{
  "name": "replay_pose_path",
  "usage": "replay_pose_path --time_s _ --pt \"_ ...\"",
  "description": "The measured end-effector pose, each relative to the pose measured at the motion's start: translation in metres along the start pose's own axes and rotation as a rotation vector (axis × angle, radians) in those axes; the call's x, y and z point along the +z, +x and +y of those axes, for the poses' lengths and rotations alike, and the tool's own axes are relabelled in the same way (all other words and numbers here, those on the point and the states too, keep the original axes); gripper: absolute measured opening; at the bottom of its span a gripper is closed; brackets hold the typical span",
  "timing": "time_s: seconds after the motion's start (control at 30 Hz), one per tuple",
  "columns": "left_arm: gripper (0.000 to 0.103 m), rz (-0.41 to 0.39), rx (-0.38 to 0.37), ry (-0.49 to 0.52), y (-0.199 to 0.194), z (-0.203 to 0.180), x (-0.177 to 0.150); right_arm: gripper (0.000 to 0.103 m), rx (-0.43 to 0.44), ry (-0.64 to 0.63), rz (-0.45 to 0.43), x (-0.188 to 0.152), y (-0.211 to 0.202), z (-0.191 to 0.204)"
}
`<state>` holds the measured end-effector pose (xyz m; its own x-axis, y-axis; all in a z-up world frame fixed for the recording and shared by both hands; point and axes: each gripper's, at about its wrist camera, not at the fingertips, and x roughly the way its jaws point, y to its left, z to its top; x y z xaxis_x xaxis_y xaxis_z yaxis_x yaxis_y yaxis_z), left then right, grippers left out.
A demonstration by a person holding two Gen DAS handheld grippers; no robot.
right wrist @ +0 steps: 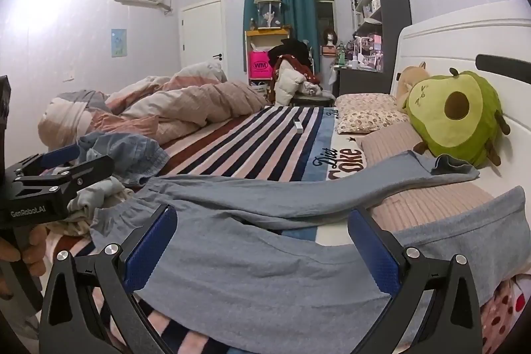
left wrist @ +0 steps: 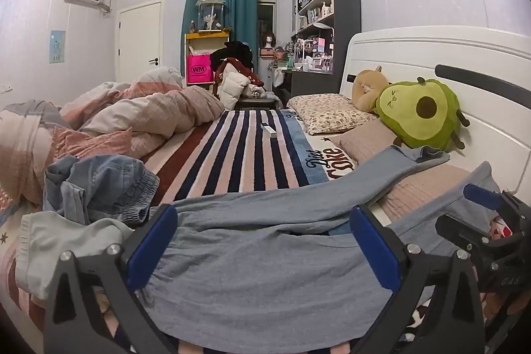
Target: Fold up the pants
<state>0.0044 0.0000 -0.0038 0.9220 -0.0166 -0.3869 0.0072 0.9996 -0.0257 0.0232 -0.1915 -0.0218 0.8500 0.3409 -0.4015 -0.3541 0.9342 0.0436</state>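
Lying flat on the blanket (left wrist: 239, 155), the pants (left wrist: 265, 261) sit beneath both wide-open grippers, left (left wrist: 264, 241) and right (right wrist: 264, 241), neither gripping fabric.

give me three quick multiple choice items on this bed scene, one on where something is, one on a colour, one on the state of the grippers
1. Where does the avocado plush sit?
A. by the headboard, beside the pillows
B. on the crumpled duvet
C. on the floor

2. What colour are the pants spread on the bed?
A. red
B. grey-blue
C. black

3. How do the left gripper and right gripper stand?
A. both shut on the pants
B. one shut, one open
C. both open, above the pants

Answers:
1 A: it leans against the white headboard.
2 B: the fabric is plain grey-blue.
3 C: each view shows blue pads wide apart with cloth between them, ungripped.
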Motion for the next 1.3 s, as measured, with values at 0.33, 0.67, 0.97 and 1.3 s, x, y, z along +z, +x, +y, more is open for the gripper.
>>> replay_pose_path --time_s 0.33,0.67,0.97,1.3 --pt "0.102 0.004 -0.009 0.010 0.0012 -0.0062 0.0010 0.103 0.014 0.016 0.005 -0.0026 0.0008 -0.0004" --pt "0.102 0.004 -0.009 0.009 0.0014 -0.0061 0.0011 0.103 0.015 0.019 0.007 -0.0021 0.0009 -0.0023" --pt "0.102 0.005 -0.010 0.009 0.0015 -0.0051 0.0008 0.103 0.023 0.024 0.005 -0.0023 0.0014 -0.0056" --pt "0.102 0.005 -0.010 0.008 0.0011 -0.0043 0.0004 0.103 0.022 0.027 0.007 -0.0018 0.0001 -0.0043"
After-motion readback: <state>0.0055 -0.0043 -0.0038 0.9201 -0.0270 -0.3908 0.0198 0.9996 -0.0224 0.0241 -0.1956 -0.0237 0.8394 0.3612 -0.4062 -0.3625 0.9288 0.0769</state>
